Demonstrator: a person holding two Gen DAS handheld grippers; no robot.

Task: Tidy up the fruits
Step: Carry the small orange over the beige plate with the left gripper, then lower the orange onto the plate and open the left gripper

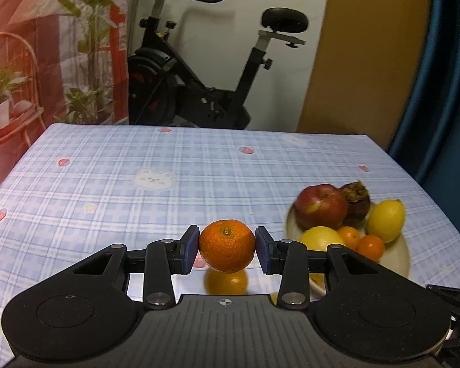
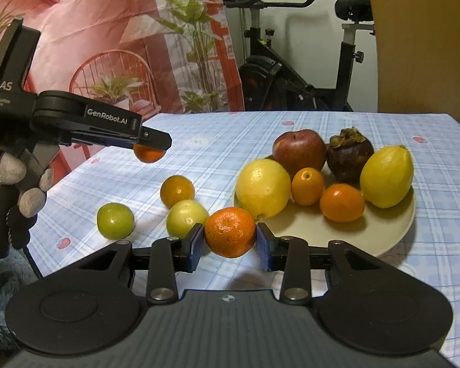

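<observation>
Left wrist view: the left gripper (image 1: 227,247) is closed onto a mandarin (image 1: 227,245), one blue pad pressed against each side, stem end facing the camera. The fruit is held clear of the bench (image 1: 138,165), which carries a blue checked cloth. To the right sits a cream plate (image 1: 398,254) with a red apple (image 1: 320,207), a dark mangosteen (image 1: 357,204), two lemons (image 1: 385,220) and two small orange fruits (image 1: 360,242); this part is slightly blurred. An exercise bike (image 1: 199,70) stands behind the bench.

Right wrist view: the right gripper (image 2: 230,242) has its pads against the sides of a second mandarin (image 2: 230,231); whether this one is lifted or resting on the cloth I cannot tell. It sits just left of the plate (image 2: 392,233), near the closer lemon (image 2: 262,188). Loose on the cloth to the left: two green fruits (image 2: 116,220), and a small orange (image 2: 177,190). At upper left, the left gripper (image 2: 150,144) holds its mandarin (image 2: 148,155) above the bench, well apart from the plate.
</observation>
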